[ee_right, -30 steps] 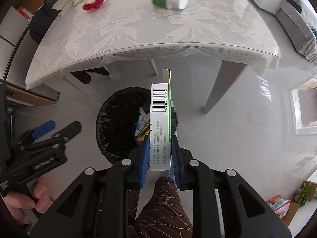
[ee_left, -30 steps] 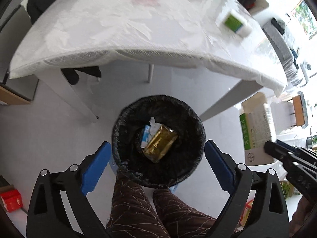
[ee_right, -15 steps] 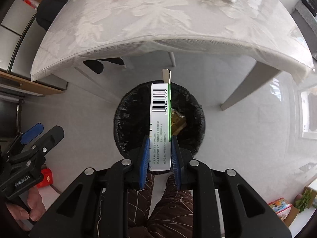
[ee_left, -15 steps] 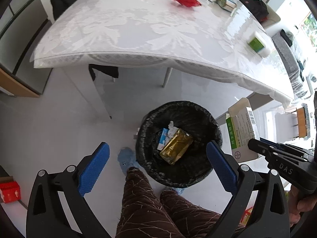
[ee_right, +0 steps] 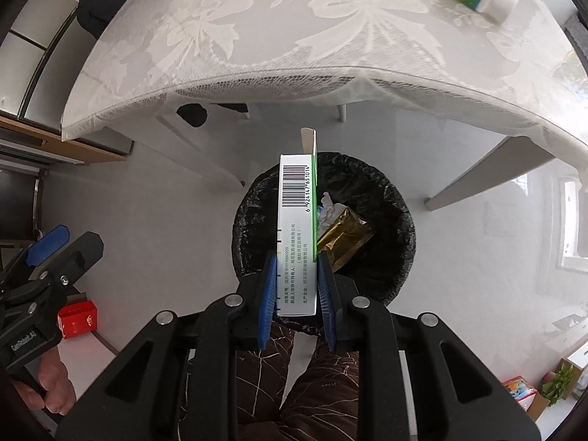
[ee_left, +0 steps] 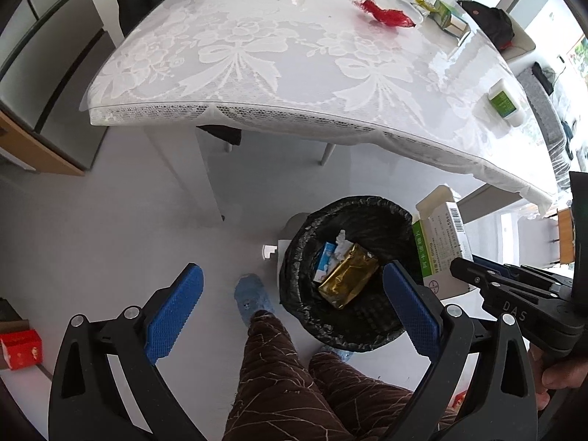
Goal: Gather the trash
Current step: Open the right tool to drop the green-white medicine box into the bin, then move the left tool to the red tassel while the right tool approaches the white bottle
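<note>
A black-lined trash bin [ee_right: 389, 198] stands on the floor by the table; it also shows in the left wrist view [ee_left: 312, 316]. Inside lie a gold packet [ee_right: 349, 231] and crumpled paper. My right gripper [ee_right: 297, 268] is shut on a white and green medicine box [ee_right: 297, 228] and holds it upright over the bin's left part; the box also shows in the left wrist view [ee_left: 439, 246]. My left gripper [ee_left: 290, 294] is open and empty, left of the bin above the floor. A red wrapper [ee_left: 384, 14] and a green-labelled bottle [ee_left: 505, 103] lie on the table.
The lace-covered table [ee_left: 279, 58] stands behind the bin, with its legs [ee_left: 198, 180] close to it. The person's legs [ee_left: 294, 386] are right below the grippers. A red box [ee_left: 20, 345] sits on the floor at the left. A cabinet [ee_left: 44, 84] stands at far left.
The left gripper has swung left and back, so the bin slid right in its view. The right gripper has carried the box in over the bin.
</note>
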Action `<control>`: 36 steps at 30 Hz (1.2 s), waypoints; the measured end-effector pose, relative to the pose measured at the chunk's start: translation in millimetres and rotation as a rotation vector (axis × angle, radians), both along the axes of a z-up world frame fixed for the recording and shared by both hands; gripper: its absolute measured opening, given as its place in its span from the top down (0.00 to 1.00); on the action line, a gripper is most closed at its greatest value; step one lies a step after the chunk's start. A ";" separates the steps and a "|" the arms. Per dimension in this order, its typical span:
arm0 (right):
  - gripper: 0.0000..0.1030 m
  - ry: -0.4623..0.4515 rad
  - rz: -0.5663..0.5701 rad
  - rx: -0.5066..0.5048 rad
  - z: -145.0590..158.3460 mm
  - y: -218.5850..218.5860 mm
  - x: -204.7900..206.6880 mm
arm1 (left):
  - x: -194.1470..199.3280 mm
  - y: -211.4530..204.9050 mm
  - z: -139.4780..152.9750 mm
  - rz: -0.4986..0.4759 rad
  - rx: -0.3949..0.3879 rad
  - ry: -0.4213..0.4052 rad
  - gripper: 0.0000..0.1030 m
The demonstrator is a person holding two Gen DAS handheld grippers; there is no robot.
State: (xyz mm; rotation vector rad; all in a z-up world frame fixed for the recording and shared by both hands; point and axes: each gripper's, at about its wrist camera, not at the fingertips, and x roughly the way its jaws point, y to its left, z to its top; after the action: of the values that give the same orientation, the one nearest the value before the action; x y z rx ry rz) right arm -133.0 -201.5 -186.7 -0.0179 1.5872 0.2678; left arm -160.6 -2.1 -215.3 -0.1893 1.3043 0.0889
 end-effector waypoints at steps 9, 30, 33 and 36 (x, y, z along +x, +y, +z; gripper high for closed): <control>0.22 -0.071 -0.100 -0.043 20.9 -17.3 23.3 | 24.0 -1.7 -3.3 -0.059 -0.023 0.011 0.07; 0.10 -0.277 -0.287 -0.200 91.1 -77.5 108.8 | 163.4 -12.5 41.1 -0.274 -0.022 -0.106 0.07; 0.10 -0.284 -0.299 -0.209 90.9 -85.0 132.3 | 189.1 -17.1 43.0 -0.295 -0.013 -0.112 0.07; 0.10 -0.272 -0.292 -0.228 88.1 -90.8 151.7 | 216.3 -26.7 41.6 -0.338 0.021 -0.118 0.07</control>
State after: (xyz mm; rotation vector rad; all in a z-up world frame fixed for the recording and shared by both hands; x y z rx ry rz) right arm 18.7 -292.3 -98.6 0.0008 1.3214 -0.1399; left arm 55.7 -28.8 -173.7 0.0450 1.2010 -0.1938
